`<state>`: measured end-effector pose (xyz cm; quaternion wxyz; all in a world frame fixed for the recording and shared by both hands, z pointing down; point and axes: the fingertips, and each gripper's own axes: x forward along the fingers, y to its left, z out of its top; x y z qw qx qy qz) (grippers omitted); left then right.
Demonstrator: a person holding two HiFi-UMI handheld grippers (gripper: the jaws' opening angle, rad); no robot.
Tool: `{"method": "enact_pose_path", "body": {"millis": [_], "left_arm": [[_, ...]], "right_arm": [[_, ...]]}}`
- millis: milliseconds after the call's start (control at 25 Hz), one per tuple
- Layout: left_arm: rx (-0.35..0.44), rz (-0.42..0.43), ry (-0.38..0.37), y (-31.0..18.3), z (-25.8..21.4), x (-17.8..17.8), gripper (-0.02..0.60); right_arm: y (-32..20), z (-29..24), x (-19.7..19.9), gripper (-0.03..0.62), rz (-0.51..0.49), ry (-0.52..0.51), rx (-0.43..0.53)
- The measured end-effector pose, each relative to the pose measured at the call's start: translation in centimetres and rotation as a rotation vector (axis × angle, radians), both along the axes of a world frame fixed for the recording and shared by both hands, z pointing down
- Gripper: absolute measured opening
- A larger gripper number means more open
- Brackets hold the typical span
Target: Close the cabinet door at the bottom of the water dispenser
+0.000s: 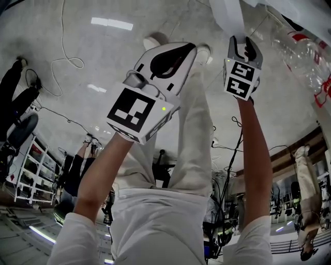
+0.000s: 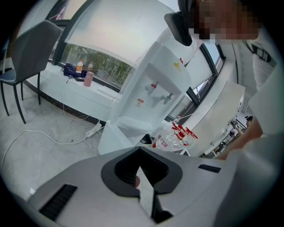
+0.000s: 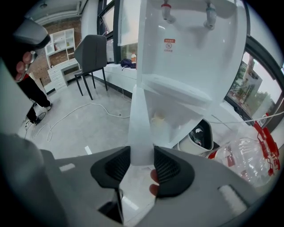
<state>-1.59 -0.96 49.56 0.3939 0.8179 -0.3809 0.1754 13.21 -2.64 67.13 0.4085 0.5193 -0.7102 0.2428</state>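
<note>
The white water dispenser stands in front of me, its bottom cabinet open. The cabinet door swings out toward me, edge-on. My right gripper is shut on that door's free edge, one ribbed pad on each face. In the head view the right gripper reaches to the white door at the top. My left gripper is shut with nothing in it and hangs back from the dispenser, whose open door shows low. In the head view the left gripper floats above my legs.
A grey chair stands to the left by the window ledge. A cable and a power strip lie on the floor. Empty water bottles and a white appliance sit right of the dispenser.
</note>
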Motion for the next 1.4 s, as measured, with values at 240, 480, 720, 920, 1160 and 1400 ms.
{"method": "enact_pose_path", "body": {"millis": [240, 480, 720, 920, 1160, 1400], "left_arm": [[0.010, 0.017, 0.001, -0.3, -0.2, 0.1, 0.003], [0.011, 0.035, -0.006, -0.2, -0.2, 0.6, 0.003], [0.025, 0.047, -0.002, -0.7, -0.3, 1.6, 0.003], [0.035, 0.054, 0.004, -1.3, -0.6, 2.4, 0.003], [0.034, 0.059, 0.011, -1.1, -0.2, 3.3, 0.003], [0.035, 0.062, 0.010, -0.9, -0.2, 3.9, 0.003]], "right_arm": [[-0.8, 0.1, 1.3, 0.175, -0.066, 0.016, 0.009], [-1.6, 0.1, 3.1, 0.176, -0.118, 0.048, 0.025], [-2.6, 0.0, 4.8, 0.178, -0.157, 0.086, 0.050], [-3.7, -0.1, 6.5, 0.150, -0.166, 0.134, 0.062], [-4.8, -0.1, 7.4, 0.140, -0.177, 0.138, 0.075], [-5.3, 0.0, 8.2, 0.135, -0.168, 0.161, 0.084]]}}
